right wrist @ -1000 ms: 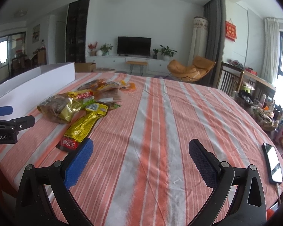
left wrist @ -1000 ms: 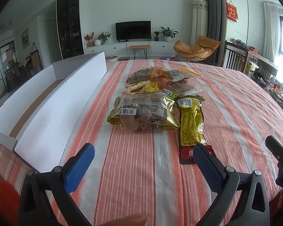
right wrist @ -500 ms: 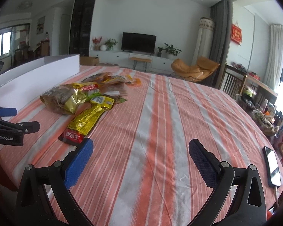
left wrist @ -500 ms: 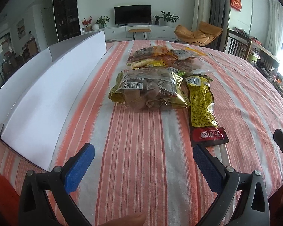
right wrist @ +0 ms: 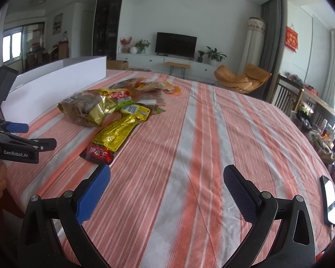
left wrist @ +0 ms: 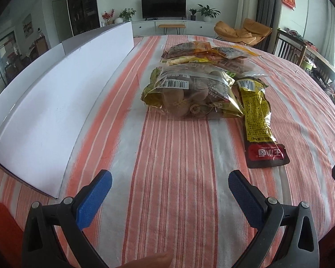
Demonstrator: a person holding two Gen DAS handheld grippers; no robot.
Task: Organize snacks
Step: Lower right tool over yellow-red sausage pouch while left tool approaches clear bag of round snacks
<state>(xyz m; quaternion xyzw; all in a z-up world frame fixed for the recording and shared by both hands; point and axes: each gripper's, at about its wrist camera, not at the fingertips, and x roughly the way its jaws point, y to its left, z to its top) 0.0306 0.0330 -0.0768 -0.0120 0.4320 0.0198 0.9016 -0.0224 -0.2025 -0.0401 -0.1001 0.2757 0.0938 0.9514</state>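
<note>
Both the left gripper [left wrist: 169, 192] and the right gripper [right wrist: 166, 186] are held with jaws wide apart and empty above the orange-and-white striped desk [left wrist: 178, 201], where the long yellow-and-red foil snack packet [left wrist: 258, 120] is seen right of the clear bag of brown snacks [left wrist: 189, 93], near a white cardboard box [left wrist: 55, 102] at the left.

striped tablecloth [right wrist: 212, 134] in orange, white and grey runs across the whole table, and a phone [right wrist: 329, 198] lies face up at its right edge, screen lit. back by the far wall, a dark television [left wrist: 163, 7] sits over a white cabinet [left wrist: 174, 25] (potted plants [left wrist: 206, 13] at either end), with an orange lounge chair [left wrist: 243, 32] off to the right.
</note>
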